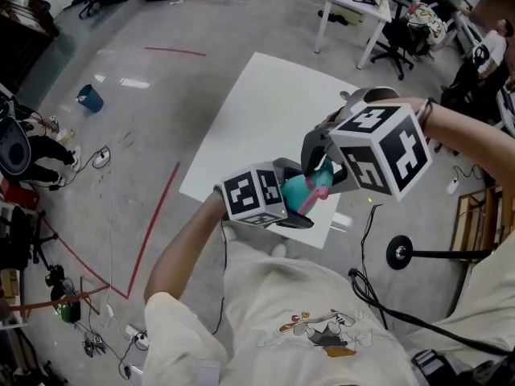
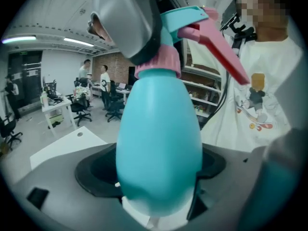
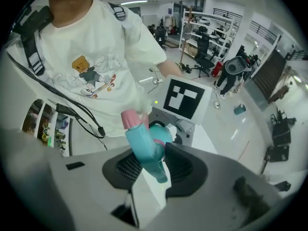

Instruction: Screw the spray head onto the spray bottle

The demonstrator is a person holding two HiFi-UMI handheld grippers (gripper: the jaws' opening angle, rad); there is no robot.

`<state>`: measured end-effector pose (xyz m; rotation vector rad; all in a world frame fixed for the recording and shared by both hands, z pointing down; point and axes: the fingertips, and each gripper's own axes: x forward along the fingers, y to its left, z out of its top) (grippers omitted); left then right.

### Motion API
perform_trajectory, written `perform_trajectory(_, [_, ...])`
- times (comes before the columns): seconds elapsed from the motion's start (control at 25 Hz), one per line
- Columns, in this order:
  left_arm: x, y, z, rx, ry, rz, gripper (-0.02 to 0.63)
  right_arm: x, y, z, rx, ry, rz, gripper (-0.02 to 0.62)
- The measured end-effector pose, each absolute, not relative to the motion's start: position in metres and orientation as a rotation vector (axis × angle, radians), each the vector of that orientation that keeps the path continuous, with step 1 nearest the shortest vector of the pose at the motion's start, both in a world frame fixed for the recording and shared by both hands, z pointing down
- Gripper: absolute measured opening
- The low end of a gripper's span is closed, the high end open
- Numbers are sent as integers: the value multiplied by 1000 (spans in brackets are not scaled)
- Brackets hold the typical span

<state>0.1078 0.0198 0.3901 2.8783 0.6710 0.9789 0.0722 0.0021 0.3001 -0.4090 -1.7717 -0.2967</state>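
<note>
While held up in mid-air, well above the white surface [image 1: 265, 111], likely to go wrong in a few ways. Grip for now: left hand-held gripper [image 2: 159, 182] clamped round the smooth, rounded belly of the spray bottle [image 2: 159, 138]; right hand-held gripper [image 3: 144, 170] closed, by the look of it, on the spray head [image 3: 147, 146] from above, pads against both sides. On the neck, pink collar [image 2: 158, 65] already down, apparently not yet fully tight.

Risk one: a slippery, egg-shaped body turning inside the left grip instead of the thread taking up, so no real tightening. Risk two: a grip on the head rather than the collar, swinging the pink trigger [image 2: 216, 47] round without turning the thread, or forcing it crooked and cross-threading. Risk three: too hard a squeeze or a tilted push, popping the bottle out and dropping it onto the surface or the floor.

Body opaque blue-green: impossible to tell whether full or empty; if full and the head loose, a leak at the neck. On the floor, well apart, small blue bucket [image 1: 90, 97]; contents not visible.
</note>
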Motion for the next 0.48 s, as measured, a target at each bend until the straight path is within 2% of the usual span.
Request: perform_trajectory(0.48, [117,-36,409,2961,85,1050,446,79,-34,317,-165,-1802,-82,127])
